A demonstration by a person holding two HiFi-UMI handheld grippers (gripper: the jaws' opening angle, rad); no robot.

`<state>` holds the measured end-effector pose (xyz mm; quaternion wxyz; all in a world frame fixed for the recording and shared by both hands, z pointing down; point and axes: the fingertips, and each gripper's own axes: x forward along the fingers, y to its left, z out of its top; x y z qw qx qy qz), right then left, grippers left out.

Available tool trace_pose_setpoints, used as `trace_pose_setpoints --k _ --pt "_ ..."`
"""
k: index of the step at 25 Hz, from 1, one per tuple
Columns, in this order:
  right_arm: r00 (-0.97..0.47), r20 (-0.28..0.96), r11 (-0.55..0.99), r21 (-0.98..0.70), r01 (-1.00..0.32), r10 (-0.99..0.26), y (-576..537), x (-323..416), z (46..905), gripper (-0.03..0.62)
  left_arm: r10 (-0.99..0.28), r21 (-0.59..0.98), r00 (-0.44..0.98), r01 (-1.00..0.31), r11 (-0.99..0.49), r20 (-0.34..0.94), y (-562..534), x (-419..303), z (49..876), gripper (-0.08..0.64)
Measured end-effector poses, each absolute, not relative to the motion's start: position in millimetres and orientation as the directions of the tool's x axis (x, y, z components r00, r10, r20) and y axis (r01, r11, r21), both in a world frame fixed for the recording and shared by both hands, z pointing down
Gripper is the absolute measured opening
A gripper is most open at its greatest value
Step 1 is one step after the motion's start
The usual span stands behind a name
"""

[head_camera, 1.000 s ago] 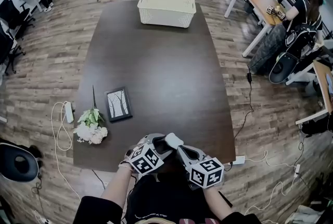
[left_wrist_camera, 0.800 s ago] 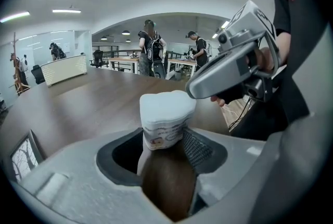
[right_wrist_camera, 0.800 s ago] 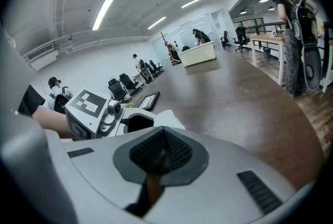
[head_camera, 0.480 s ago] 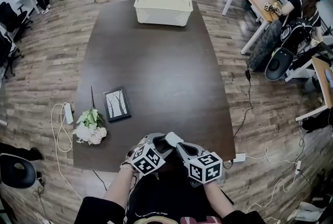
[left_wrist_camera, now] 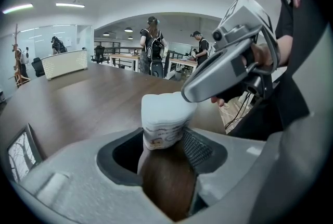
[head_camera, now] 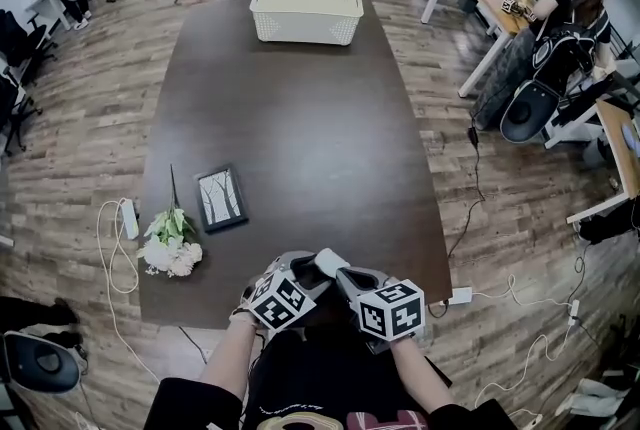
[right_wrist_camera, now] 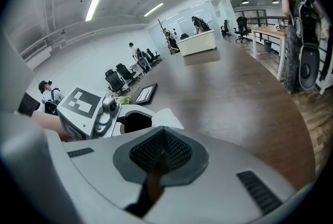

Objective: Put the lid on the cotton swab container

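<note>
Only the left gripper view shows the left gripper (left_wrist_camera: 165, 138) jaws pinching the cotton swab container (left_wrist_camera: 162, 116) by its labelled body. Beside the container, the right gripper (right_wrist_camera: 161, 152) jaws are pressed together.

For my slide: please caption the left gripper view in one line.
Left tool grips the white cotton swab container; right tool reaches its top.

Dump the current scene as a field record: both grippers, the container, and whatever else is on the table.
left gripper: shut on the white cotton swab container, held over the table near its near edge
right gripper: jaws shut, nothing seen between them; tip at the container's top
lid: cannot be told apart from the container here
table far end: white basket
table near left: picture frame, flowers beside it
</note>
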<state>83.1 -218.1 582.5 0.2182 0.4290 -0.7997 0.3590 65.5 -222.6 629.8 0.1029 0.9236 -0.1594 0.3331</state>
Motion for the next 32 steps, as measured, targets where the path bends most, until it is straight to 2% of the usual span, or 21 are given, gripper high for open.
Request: trace_pose_setpoints --k 10,13,14,15,16,17,22,32 --pt "-0.547 0.666 0.348 -0.422 -0.837 -0.508 -219 85 582 0.008 -0.202 0.327 0.792 -0.45 -0.831 0.576 -218 48 621 0.238" --pt "-0.546 0.669 0.355 -0.417 -0.837 -0.504 -219 85 581 0.008 -0.3 0.463 0.837 -0.512 -0.724 0.457 -227 28 596 0.236" --pt "-0.548 0.67 0.355 -0.418 -0.836 -0.501 -219 85 581 0.008 -0.357 0.51 0.847 -0.524 -0.682 0.393 -235 22 584 0.22" --pt "-0.549 0.672 0.354 -0.42 -0.835 -0.497 -218 85 582 0.008 -0.419 0.537 0.841 -0.541 -0.647 0.342 -244 18 573 0.162" --pt "-0.547 0.675 0.353 -0.419 -0.836 -0.495 -217 85 582 0.008 -0.467 0.537 0.825 -0.562 -0.629 0.318 -251 15 565 0.076" --pt "-0.544 0.677 0.353 -0.415 -0.839 -0.496 -216 85 582 0.008 -0.489 0.516 0.812 -0.582 -0.629 0.32 -256 17 560 0.028" --pt "-0.537 0.673 0.353 -0.405 -0.843 -0.509 -218 87 581 0.008 -0.431 0.362 0.756 -0.628 -0.689 0.493 -257 42 571 0.015" --pt "-0.54 0.672 0.358 -0.407 -0.841 -0.507 -217 88 578 0.008 -0.454 0.307 0.74 -0.639 -0.706 0.497 -252 54 567 0.008"
